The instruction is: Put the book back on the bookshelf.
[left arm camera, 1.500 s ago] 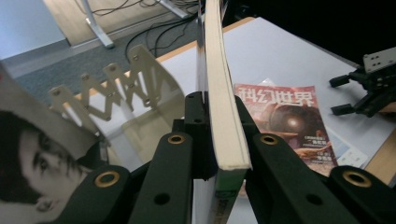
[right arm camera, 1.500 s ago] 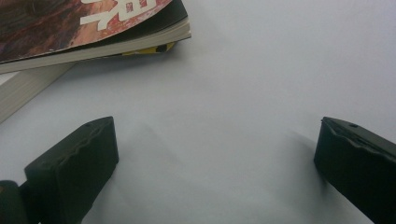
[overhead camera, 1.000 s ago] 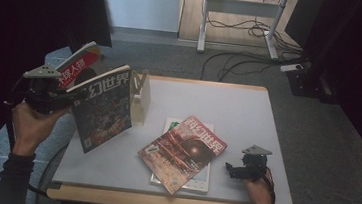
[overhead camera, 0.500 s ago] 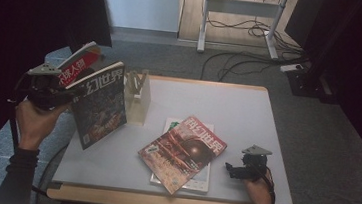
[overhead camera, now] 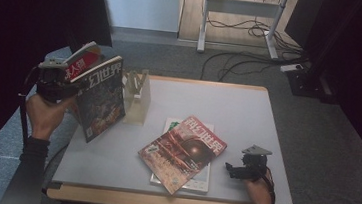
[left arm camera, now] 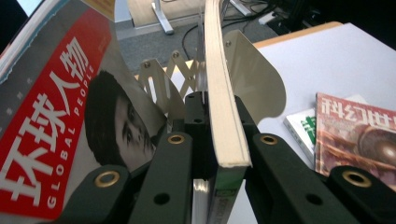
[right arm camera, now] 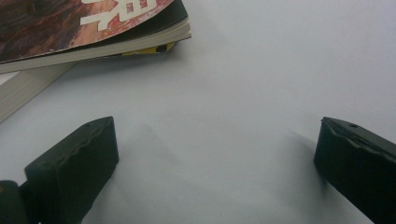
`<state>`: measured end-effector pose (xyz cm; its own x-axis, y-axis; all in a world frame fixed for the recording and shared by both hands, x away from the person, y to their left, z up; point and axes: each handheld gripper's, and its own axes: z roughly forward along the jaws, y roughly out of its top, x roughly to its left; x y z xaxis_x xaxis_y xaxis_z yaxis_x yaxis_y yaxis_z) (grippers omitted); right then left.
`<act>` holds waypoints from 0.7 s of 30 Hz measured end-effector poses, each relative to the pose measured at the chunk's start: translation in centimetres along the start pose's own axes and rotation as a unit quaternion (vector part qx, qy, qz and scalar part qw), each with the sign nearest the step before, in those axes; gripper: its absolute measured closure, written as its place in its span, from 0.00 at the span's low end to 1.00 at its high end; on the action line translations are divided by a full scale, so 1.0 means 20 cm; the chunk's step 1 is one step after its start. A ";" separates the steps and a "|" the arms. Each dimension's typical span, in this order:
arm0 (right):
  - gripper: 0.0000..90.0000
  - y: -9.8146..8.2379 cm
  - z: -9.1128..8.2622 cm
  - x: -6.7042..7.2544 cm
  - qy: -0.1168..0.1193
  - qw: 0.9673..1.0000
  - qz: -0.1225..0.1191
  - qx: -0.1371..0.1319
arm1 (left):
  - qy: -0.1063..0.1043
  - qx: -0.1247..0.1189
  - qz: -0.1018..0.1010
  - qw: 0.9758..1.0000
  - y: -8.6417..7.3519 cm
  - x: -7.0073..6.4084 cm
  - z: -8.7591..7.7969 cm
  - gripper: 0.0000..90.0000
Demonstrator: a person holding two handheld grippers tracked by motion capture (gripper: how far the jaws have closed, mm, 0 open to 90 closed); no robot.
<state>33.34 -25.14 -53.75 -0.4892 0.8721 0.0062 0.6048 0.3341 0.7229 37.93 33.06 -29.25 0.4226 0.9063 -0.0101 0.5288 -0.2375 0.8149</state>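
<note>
My left gripper (overhead camera: pixel 80 91) is at the table's left edge, shut on the edge of a dark-covered magazine (overhead camera: pixel 101 97) that it holds upright and tilted. In the left gripper view the jaws (left arm camera: pixel 219 109) pinch that magazine's cream page edge (left arm camera: pixel 223 116). A red magazine (overhead camera: pixel 78 61) leans against the outer side of the left jaw (left arm camera: pixel 51 121); I cannot tell whether it is gripped. A cream folding book rack (overhead camera: pixel 137 95) stands just right of the held magazine. My right gripper (overhead camera: pixel 235 170) rests open on the table at the front right, with nothing between its fingers (right arm camera: pixel 215 158).
A red science-fiction magazine (overhead camera: pixel 184 150) lies askew on a white book (overhead camera: pixel 201 182) at the table's front middle, just left of the right gripper. Its corner (right arm camera: pixel 116 28) shows in the right gripper view. Cables and desk legs (overhead camera: pixel 241 27) stand on the floor beyond the grey table (overhead camera: pixel 219 105).
The left hand has carried the dark magazine a little to the left and down. The right gripper, the rack and the stack have stayed put.
</note>
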 end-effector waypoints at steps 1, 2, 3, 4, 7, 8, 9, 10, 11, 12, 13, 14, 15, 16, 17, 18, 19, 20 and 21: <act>0.00 0.00 0.00 0.00 0.000 1.000 0.000 0.000 | 0.001 -0.001 -0.002 1.000 0.00 0.00 0.01 0.92; 0.00 0.00 0.00 0.00 0.000 1.000 0.000 0.000 | 0.003 -0.004 -0.003 1.000 0.01 0.01 0.02 0.92; 0.00 0.00 0.00 0.00 0.000 1.000 0.000 0.000 | 0.002 -0.006 -0.005 1.000 0.01 0.01 0.02 0.92; 0.00 0.00 0.00 0.00 0.000 1.000 0.000 0.000 | 0.003 -0.008 -0.008 1.000 0.02 0.01 0.03 0.92; 0.00 0.00 0.00 0.00 0.000 1.000 0.000 0.000 | 0.005 -0.008 -0.011 1.000 0.03 0.02 0.07 0.92; 0.00 0.00 0.00 0.00 0.000 1.000 0.001 0.000 | 0.006 -0.010 -0.013 1.000 0.03 0.03 0.08 0.92; 0.00 0.00 0.00 0.00 0.000 1.000 0.001 0.000 | 0.006 -0.009 -0.014 1.000 0.03 0.03 0.09 0.92; 0.00 0.00 0.00 0.00 0.000 1.000 0.000 -0.001 | 0.007 -0.009 -0.014 1.000 0.04 0.03 0.10 0.92; 0.00 0.00 0.00 0.00 0.000 1.000 -0.001 0.000 | 0.009 -0.011 -0.015 1.000 0.04 0.03 0.11 0.92; 0.00 0.00 0.00 0.00 0.000 1.000 0.000 -0.001 | 0.009 -0.011 -0.017 1.000 0.04 0.04 0.12 0.92; 0.00 0.00 0.00 0.00 0.000 1.000 0.000 -0.001 | 0.010 -0.012 -0.017 1.000 0.04 0.04 0.13 0.92; 0.00 0.00 0.00 0.00 0.000 1.000 0.000 -0.001 | 0.013 -0.014 -0.019 1.000 0.05 0.04 0.14 0.92; 0.00 0.00 0.00 0.00 0.000 1.000 0.000 -0.001 | 0.013 -0.017 -0.022 1.000 0.05 0.04 0.15 0.92; 0.00 0.00 0.00 0.00 -0.001 1.000 0.000 -0.001 | 0.012 -0.018 -0.023 1.000 0.05 0.04 0.15 0.92; 0.00 0.00 0.00 0.00 -0.001 1.000 0.000 -0.001 | 0.012 -0.020 -0.025 0.999 0.05 0.05 0.16 0.92; 0.00 0.00 0.00 0.00 -0.001 1.000 0.000 -0.001 | 0.011 -0.020 -0.026 0.999 0.06 0.05 0.17 0.92; 0.00 0.00 0.00 0.00 -0.001 1.000 0.000 -0.001 | 0.012 -0.022 -0.028 0.999 0.06 0.05 0.18 0.92; 0.00 0.00 0.00 0.00 -0.001 1.000 0.000 -0.001 | 0.012 -0.022 -0.029 0.999 0.06 0.05 0.19 0.92; 0.00 0.00 0.00 0.00 -0.001 1.000 0.000 -0.001 | 0.014 -0.025 -0.031 0.999 0.06 0.05 0.20 0.92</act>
<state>33.34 -25.12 -53.77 -0.4876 0.8731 0.0051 0.6033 0.3327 0.7249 41.94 32.34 -30.54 0.3696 0.9281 -0.0451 0.5154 -0.1644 0.8410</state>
